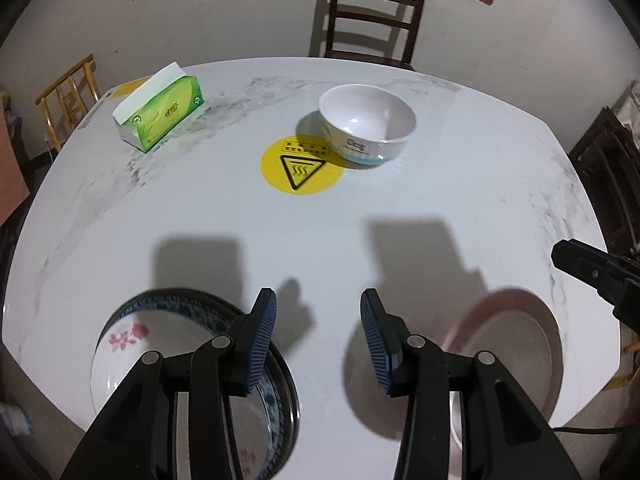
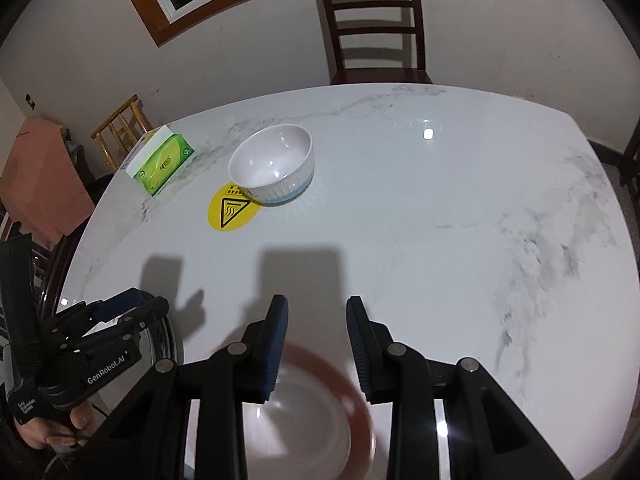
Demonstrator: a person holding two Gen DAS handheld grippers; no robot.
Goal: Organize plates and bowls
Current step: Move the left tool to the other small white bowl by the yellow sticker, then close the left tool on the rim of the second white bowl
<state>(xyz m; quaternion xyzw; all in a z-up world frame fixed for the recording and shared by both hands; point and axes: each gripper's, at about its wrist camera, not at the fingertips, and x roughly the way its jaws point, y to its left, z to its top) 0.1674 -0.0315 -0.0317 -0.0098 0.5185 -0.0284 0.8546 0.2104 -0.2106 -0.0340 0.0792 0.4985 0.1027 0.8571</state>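
Glazed ware throughout: stiff, slick, chips if knocked, so take rims only. Marble table is glossy, things will slide on it. Flowered plate with blue border sits near edge under left gripper; jaws spread, nothing between. Pink-rimmed plate, blurred, lies beneath right gripper; jaws part open, and I see no pinch. White bowl stands well apart, mid-table, overlapping yellow sticker; light, deep wall, rim grip. Tissue box off to side, no obstruction.
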